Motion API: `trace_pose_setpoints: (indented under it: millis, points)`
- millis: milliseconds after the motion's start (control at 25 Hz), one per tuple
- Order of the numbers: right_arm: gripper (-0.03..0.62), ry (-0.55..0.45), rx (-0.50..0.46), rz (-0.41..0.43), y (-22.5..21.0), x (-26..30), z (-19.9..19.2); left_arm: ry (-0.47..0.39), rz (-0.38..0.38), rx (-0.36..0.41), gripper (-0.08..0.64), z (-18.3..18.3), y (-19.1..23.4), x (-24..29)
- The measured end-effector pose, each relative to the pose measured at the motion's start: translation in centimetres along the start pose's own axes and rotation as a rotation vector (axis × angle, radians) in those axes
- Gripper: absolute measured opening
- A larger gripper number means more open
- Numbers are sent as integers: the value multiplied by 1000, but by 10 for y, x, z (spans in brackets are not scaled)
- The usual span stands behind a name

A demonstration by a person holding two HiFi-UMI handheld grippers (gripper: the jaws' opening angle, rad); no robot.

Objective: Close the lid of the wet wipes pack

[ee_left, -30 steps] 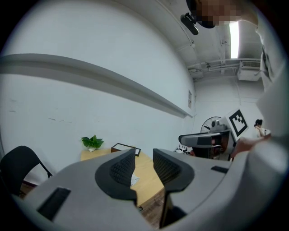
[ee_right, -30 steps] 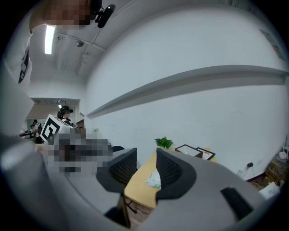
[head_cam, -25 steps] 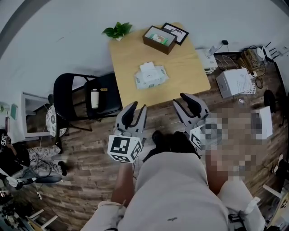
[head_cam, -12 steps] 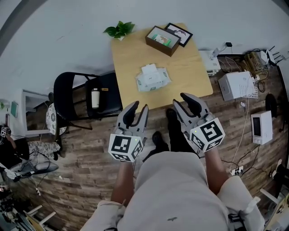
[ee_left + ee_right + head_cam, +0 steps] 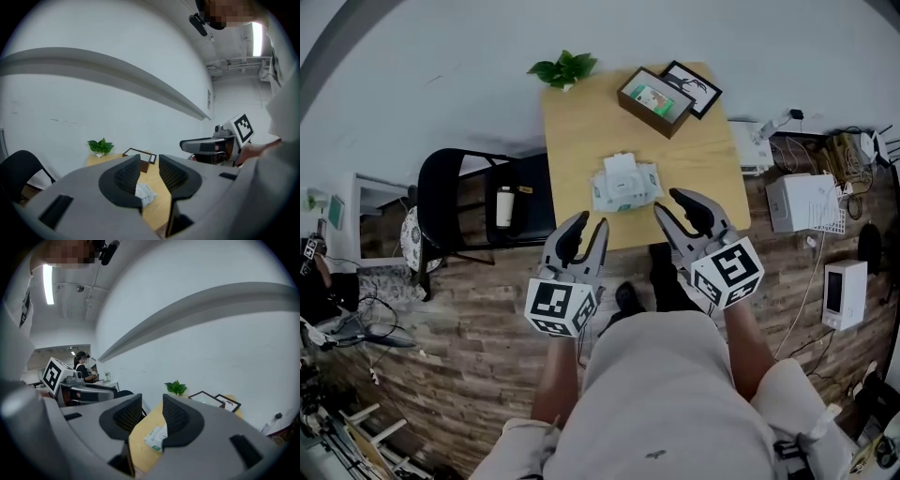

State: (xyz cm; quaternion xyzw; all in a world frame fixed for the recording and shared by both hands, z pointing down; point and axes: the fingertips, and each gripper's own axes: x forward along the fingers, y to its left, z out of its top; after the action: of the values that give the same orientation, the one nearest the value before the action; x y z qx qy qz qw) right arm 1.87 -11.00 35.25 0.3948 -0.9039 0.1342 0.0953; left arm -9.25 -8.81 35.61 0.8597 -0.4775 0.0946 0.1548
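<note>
In the head view the wipes pack [image 5: 625, 184] lies on the surface [image 5: 581, 131] toward its near edge, long axis running left to right, with what looks like its white lid [image 5: 621, 166] flipped up on the far half. The right gripper [image 5: 672, 204] hovers just short of the pack's near right corner, jaws spread and empty. The left gripper [image 5: 588, 226] sits farther from the pack, off its near left side at the surface's edge, also spread with nothing between its jaws. So the right one is nearer, and the pack lies ahead of it and slightly left. In the left gripper view the pack [image 5: 145, 193] shows small in the gap between the parted jaws, well beyond the tips. In the right gripper view the pack [image 5: 156, 437] appears low between the open jaws, against the right one, still apart from it. Closing the lid likely means reaching past the pack and pressing the flap down toward the person.
</note>
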Motion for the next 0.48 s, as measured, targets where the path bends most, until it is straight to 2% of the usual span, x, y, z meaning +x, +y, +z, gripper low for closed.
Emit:
trace_pose_setpoints:
  millis: [480]
  points:
    - [132,87,-28,163,-54,73,-7,7,134,-44,120,13,29,56]
